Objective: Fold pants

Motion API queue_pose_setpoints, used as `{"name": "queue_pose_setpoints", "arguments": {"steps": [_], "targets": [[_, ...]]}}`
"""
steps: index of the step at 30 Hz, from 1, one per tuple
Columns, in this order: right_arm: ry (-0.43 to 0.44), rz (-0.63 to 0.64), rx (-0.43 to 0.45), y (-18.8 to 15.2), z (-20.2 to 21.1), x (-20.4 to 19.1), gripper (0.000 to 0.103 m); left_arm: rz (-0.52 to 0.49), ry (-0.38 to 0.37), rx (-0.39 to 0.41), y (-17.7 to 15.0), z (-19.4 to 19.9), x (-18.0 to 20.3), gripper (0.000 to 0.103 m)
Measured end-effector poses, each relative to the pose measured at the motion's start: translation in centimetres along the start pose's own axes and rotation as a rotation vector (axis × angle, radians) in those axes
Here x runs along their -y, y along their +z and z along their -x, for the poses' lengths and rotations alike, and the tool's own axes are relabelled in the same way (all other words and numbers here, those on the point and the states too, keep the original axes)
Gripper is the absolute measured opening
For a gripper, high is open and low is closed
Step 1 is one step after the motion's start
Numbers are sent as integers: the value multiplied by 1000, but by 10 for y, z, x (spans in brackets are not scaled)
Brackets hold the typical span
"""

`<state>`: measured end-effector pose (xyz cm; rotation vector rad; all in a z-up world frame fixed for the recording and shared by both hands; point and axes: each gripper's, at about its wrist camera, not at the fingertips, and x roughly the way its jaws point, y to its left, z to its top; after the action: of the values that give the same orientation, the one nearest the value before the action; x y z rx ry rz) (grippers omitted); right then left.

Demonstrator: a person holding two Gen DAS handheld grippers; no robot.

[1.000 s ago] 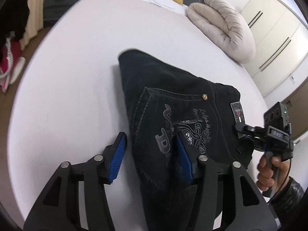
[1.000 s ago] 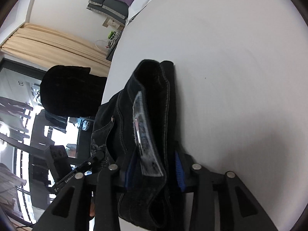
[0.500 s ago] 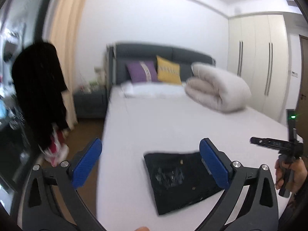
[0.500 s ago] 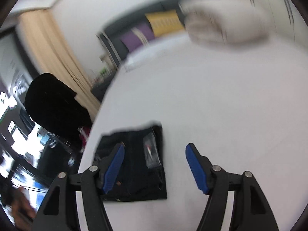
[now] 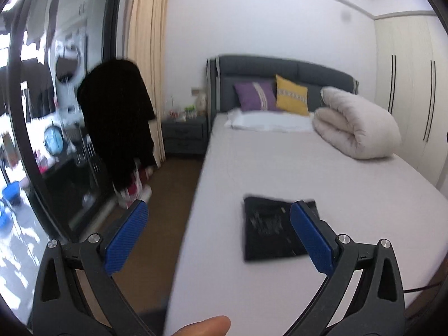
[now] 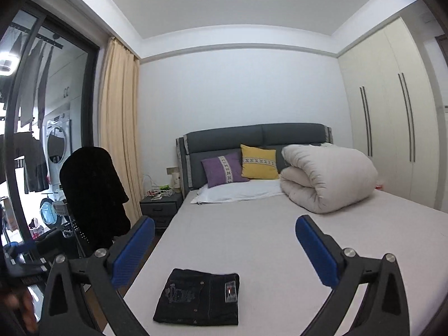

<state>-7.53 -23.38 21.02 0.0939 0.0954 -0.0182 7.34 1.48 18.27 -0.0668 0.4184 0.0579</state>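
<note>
The pants (image 6: pixel 198 301) are seen folded into a flat dark packet on the bed (image 6: pixel 266 240), near its foot and left edge, the long side lying across the view. The packet lies below and ahead of both tongs, well apart. The right tongs (image 6: pixel 224 252) are opening, nothing between them; the left tongs (image 5: pixel 221 235) are spread wide and empty. Neither is judged clearly nearer.

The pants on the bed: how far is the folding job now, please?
Done, it seems: the pants lie as one compact dark rectangle on the bed. In hand: nothing; the left gripper is open and empty, and the right gripper's jaws are opening with nothing between them, both off the cloth. Left: nothing visible, perhaps squaring the edges.
</note>
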Motion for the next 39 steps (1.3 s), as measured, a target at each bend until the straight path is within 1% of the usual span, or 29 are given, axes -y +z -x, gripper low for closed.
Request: {"name": "queue_pose_setpoints", "arguments": {"steps": [1, 2, 4, 6, 7, 10, 12, 18, 20, 26, 31, 39], "targets": [[-8, -15, -27, -3, 2, -1, 103, 5, -7, -19, -9, 12, 5, 103], [-20, -22, -48, -9, 11, 1, 103, 5, -11, -40, -15, 11, 8, 103], [-50, -37, -97, -23, 12, 3, 103, -3, -8, -91, -29, 7, 20, 103], [-88, -39, -167, -39, 8, 2, 103, -8, -8, -128, -42, 2, 29, 103], [-113, -36, -217, -50, 1, 1, 103, -8, -8, -144, -49, 0, 32, 103], [-131, -57, -310, -72, -11, 0, 103, -14, -2, -163, -59, -15, 39, 103], [-120, -67, -344, -81, -12, -1, 103, -13, -4, -175, -64, -24, 42, 103], [-133, 42, -381, -100, -21, -18, 103, -14, 19, -202, -77, -54, 42, 103], [-122, 57, -403, -105, -24, -23, 103, -17, 24, -217, -81, -64, 41, 103], [-103, 66, -455, -118, -32, -30, 103, -15, 31, -241, -88, -87, 38, 103], [-90, 72, -474, -124, -34, -33, 103, -15, 31, -251, -91, -101, 36, 103], [-81, 73, -490, -128, -34, -35, 103, -17, 33, -259, -97, -102, 38, 103]]}}
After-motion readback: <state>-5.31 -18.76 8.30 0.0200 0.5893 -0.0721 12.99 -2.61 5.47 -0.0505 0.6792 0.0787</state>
